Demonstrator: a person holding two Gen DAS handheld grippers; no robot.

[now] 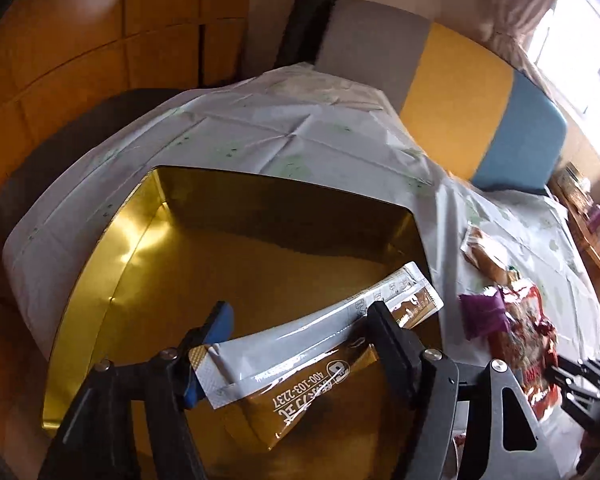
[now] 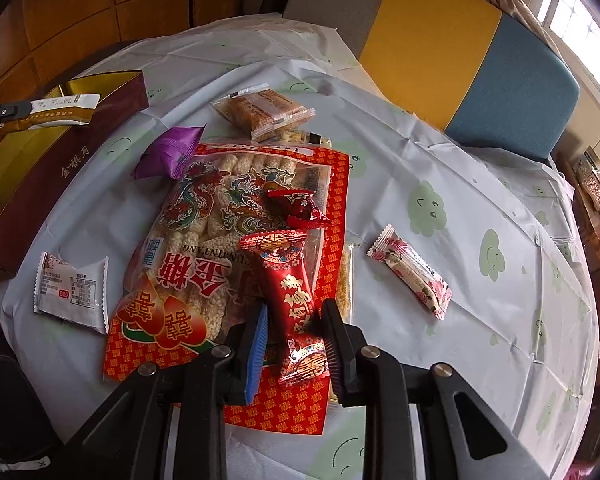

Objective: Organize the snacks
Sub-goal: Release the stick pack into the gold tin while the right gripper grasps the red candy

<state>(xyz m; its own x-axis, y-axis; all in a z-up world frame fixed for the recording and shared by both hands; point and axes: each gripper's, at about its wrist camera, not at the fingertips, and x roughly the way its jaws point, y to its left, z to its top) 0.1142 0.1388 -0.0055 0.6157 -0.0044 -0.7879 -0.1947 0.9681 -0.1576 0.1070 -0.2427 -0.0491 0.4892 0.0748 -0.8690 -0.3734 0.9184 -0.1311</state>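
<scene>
My left gripper [image 1: 300, 320] is shut on a long gold-and-silver snack packet [image 1: 300, 360] and holds it over the open gold-lined box [image 1: 140, 240]. The same box [image 2: 60, 168] with the packet [image 2: 60, 110] shows at the left of the right wrist view. My right gripper [image 2: 294, 322] is shut on a red stick-shaped candy packet [image 2: 288, 280], above a large red bag of rice candy [image 2: 220, 240]. A small red candy [image 2: 300, 208] lies on that bag.
On the white tablecloth [image 2: 440, 152] lie a purple candy [image 2: 168, 152], a clear pack of brown cakes [image 2: 264, 110], a white sachet [image 2: 72, 292] and a pink floral bar [image 2: 412, 276]. A grey, yellow and blue bench [image 2: 440, 40] stands behind the table.
</scene>
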